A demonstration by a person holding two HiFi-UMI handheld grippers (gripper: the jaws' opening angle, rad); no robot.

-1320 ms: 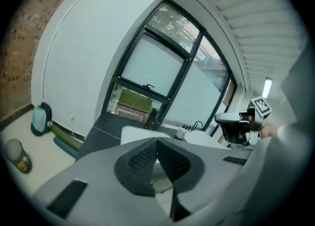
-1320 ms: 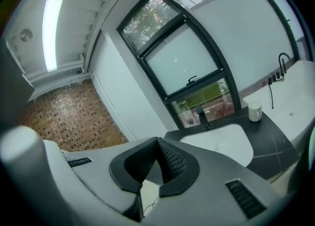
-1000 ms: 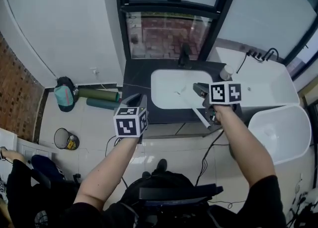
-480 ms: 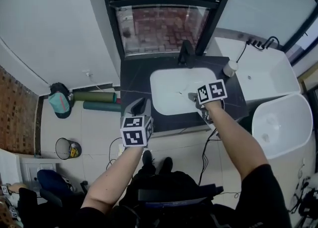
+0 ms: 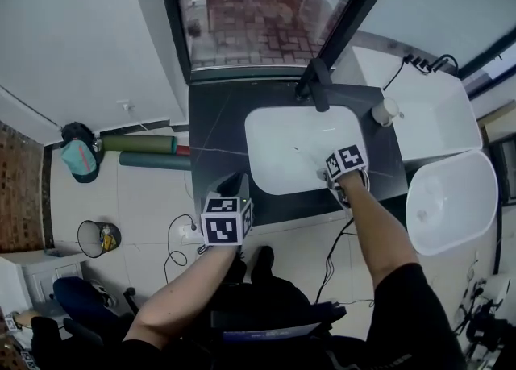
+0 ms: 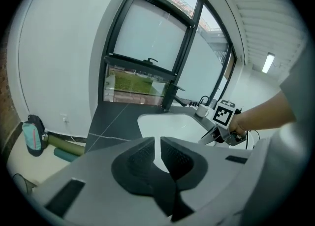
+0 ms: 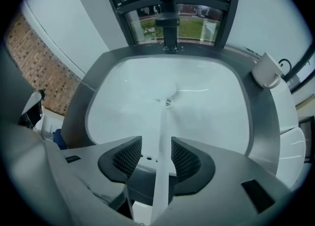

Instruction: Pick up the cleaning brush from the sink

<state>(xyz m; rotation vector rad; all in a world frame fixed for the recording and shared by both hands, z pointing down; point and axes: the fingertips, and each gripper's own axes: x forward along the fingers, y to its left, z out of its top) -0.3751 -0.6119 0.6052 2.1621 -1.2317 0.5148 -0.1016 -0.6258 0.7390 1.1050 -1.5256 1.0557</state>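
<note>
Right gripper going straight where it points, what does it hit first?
Likely the sink basin near the drain. The right gripper's fingers have just been opening, brush handle loose between them.

The head view looks steeply down from well above onto the white sink set in the dark surface, with the window at the top. The camera on the left gripper sits low, left of the sink, and faces across it towards the right gripper. The camera on the right gripper looks down into the basin from seemingly close above, facing the faucet. All three views share the sink, faucet and window.
</note>
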